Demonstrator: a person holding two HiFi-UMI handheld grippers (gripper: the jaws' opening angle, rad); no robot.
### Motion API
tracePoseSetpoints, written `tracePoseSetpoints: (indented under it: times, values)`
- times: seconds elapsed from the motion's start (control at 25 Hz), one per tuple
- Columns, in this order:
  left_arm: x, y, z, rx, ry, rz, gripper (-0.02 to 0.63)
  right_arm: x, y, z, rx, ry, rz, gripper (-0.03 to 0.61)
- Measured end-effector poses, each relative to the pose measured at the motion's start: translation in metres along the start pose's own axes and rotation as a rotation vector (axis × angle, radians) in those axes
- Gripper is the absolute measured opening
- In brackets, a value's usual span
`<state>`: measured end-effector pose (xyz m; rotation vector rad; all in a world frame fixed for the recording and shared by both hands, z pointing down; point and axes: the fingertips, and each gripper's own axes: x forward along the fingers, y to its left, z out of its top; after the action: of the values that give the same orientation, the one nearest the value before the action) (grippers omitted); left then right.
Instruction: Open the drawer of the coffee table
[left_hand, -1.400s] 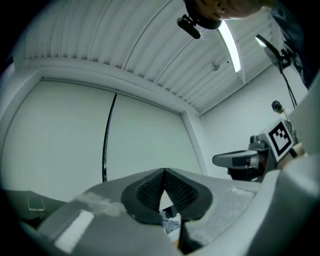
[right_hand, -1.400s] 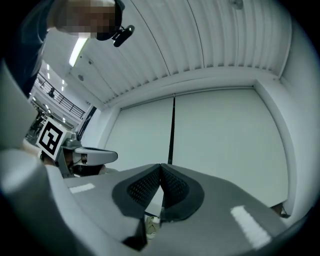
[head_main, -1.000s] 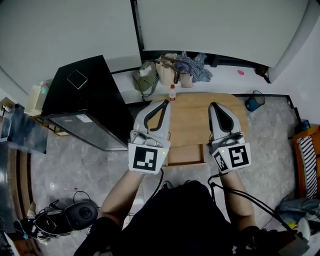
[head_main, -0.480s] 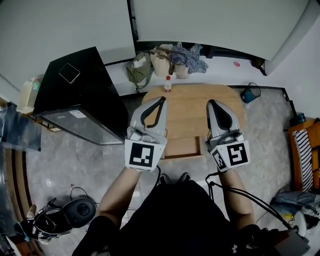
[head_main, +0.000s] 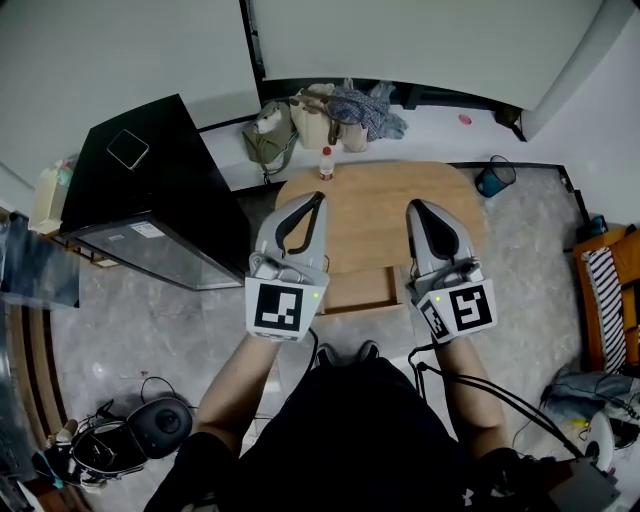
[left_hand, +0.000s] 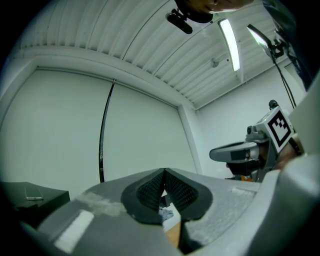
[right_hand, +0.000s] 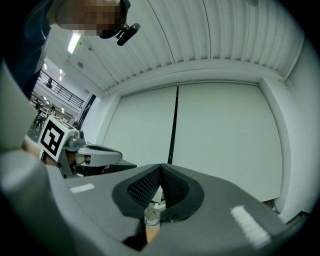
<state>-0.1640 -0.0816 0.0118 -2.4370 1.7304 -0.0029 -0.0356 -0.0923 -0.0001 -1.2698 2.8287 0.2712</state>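
Nearest the camera, a dark-clothed torso and two bare forearms are seen from above, and the toes of a pair of shoes (head_main: 345, 352) show on the grey stone floor (head_main: 150, 320). Just beyond, the left gripper (head_main: 318, 197) and the right gripper (head_main: 415, 207) are held side by side, each pointed away from the body over the coffee table (head_main: 380, 200). In the left gripper view the left gripper's (left_hand: 163, 172) ridged black pads are pressed together at the tips with nothing caught between them. The same is shown in the right gripper view, where the right gripper (right_hand: 160, 167) is fully closed and empty. Between the two grippers, the drawer (head_main: 362, 290) is seen as a light wooden panel standing out past the near edge of the rounded wooden top, clear of both grippers' tips. A small bottle (head_main: 325, 163) is placed at the table's far edge. A black cabinet (head_main: 150, 200) is set to the left of the table, a teal container (head_main: 492, 180) to its right, and bags (head_main: 300, 120) are heaped against the pale wall behind.
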Motion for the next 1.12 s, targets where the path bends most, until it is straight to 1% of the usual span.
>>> tracePoseSetpoints:
  times: [0.4, 1.12]
  values:
    - [-0.006, -0.006, -0.001, 0.013, 0.009, 0.0, 0.002, -0.01, -0.002, -0.002, 0.034, -0.01, -0.01, 0.002]
    - [-0.007, -0.017, 0.0, 0.022, 0.018, 0.004, 0.002, -0.021, -0.005, -0.001, 0.045, -0.015, -0.003, 0.002]
